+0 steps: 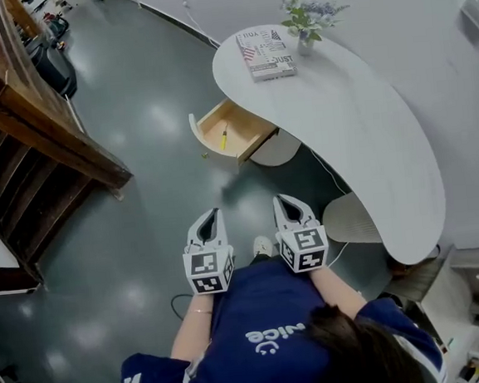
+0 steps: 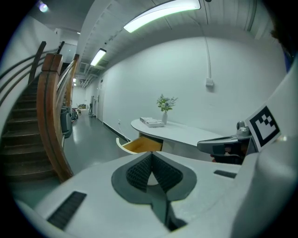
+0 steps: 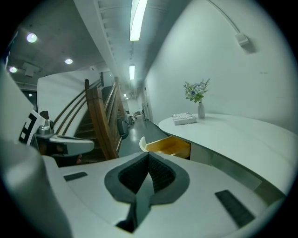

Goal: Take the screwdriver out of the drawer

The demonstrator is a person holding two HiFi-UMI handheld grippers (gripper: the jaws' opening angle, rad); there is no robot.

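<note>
Ahead of the person (image 1: pixel 269 342), the left gripper (image 1: pixel 213 215) and right gripper (image 1: pixel 283 201), both pressed shut and empty, sit well short of the open drawer (image 1: pixel 259 140) at the desk (image 1: pixel 341 111) end, where the yellow screwdriver (image 1: pixel 225 136) lies lengthwise toward them, slightly nearer the left one.

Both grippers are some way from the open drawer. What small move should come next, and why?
Probably step closer to the open drawer and open the jaws of one gripper on the way. The yellow screwdriver lies inside the drawer. A stretch of floor separates it from the left gripper and the right gripper, and both are shut and empty.
</note>
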